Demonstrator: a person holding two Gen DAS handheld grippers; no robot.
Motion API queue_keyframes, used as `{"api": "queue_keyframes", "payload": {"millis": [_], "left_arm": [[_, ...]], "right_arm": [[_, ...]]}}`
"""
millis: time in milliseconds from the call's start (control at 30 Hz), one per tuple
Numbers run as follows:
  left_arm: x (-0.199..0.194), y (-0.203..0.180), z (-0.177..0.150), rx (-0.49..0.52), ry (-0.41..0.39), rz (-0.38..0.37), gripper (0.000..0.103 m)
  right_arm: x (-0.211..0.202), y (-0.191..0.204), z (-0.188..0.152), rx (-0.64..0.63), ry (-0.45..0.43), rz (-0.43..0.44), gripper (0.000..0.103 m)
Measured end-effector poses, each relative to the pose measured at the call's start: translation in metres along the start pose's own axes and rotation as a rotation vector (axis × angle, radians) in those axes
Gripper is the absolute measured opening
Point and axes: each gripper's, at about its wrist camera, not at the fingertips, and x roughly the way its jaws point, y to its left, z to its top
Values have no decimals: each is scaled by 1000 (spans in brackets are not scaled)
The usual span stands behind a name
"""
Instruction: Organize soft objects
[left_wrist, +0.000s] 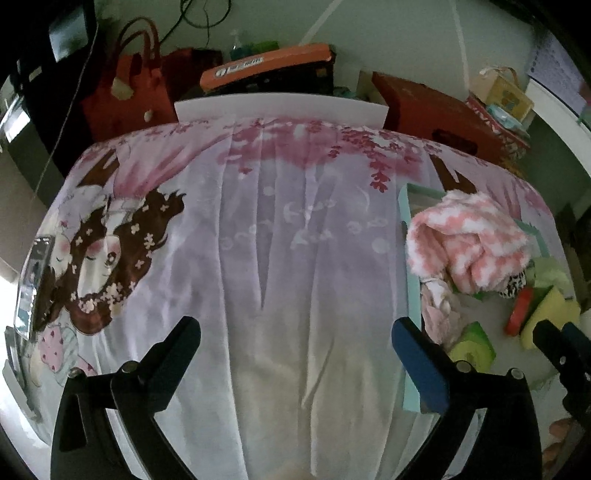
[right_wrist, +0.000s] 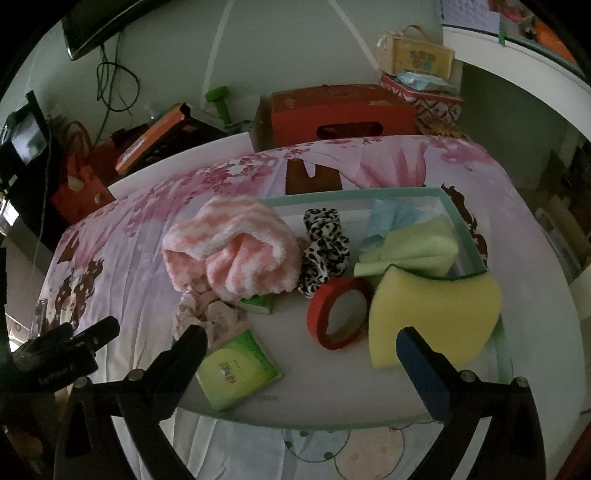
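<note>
A bed sheet (left_wrist: 280, 258) with a pink flower print fills most of both frames. At the right of the left wrist view sits a shallow tray (right_wrist: 465, 225). In it lie a pink fluffy towel (right_wrist: 232, 251), a yellow sponge (right_wrist: 436, 314), a green cloth (right_wrist: 413, 251), a spotted scrunchie (right_wrist: 325, 251), a red tape roll (right_wrist: 340, 314) and a tissue pack (right_wrist: 236, 373). The left gripper (left_wrist: 295, 347) and right gripper (right_wrist: 301, 354) both have their fingers released, grasping nothing.

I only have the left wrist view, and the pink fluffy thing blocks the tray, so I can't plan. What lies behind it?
Observer: A leopard-print cloth lies beside the pink-and-white fluffy piece, inside the tray.
Operator: Is the right gripper holding anything?
Observer: No. The right gripper is open and empty above the tray's near end.
Operator: And the far corner?
Observer: A light green cloth, with a blue cloth behind it.
</note>
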Motion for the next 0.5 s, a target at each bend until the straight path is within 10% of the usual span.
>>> {"api": "queue_keyframes", "payload": {"millis": [500], "left_arm": [[-32,1,-47,81,-31,39,103]], "right_arm": [[-28,12,-47,-27,35,16,103]]}}
